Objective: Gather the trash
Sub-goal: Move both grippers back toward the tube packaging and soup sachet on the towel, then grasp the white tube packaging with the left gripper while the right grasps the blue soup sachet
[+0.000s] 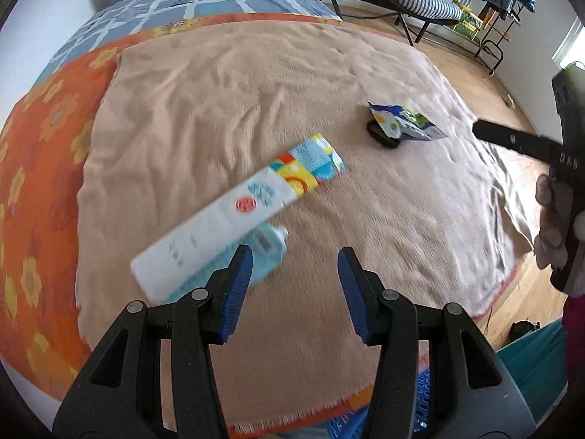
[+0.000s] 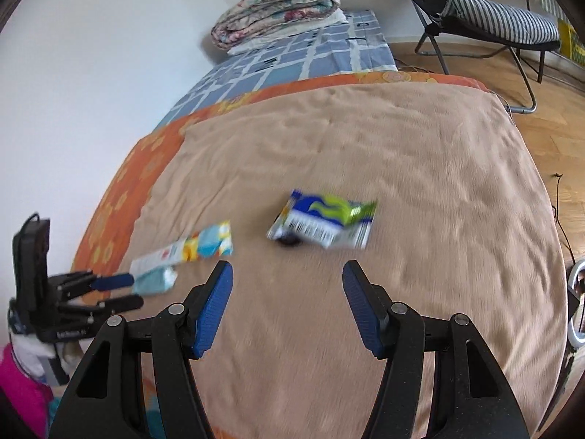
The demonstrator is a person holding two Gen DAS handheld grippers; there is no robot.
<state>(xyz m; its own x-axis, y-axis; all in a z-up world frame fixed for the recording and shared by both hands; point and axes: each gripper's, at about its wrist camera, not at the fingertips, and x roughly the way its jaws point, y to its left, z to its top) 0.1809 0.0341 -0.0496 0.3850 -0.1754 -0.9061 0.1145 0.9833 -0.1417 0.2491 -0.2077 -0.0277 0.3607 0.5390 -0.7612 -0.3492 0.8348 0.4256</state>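
A long white carton with a colourful end [image 1: 234, 208] lies on the beige blanket [image 1: 278, 84], over a pale blue packet [image 1: 256, 256]. My left gripper [image 1: 295, 274] is open and empty, just right of the carton's near end. A blue-green wrapper [image 1: 406, 122] lies farther right, partly over a small dark object [image 1: 382, 135]. In the right wrist view my right gripper [image 2: 287, 294] is open and empty, a short way in front of the wrapper [image 2: 323, 219]. The carton [image 2: 182, 250] and the left gripper [image 2: 124, 291] show at the left there.
The bed has an orange flowered cover [image 1: 40, 153] and a blue checked sheet [image 2: 292, 58] with a folded quilt [image 2: 278, 7] at its head. A folding chair with a striped cushion [image 2: 501, 18] stands on the wooden floor [image 2: 555, 131]. A blue crate [image 1: 420, 406] is below the bed edge.
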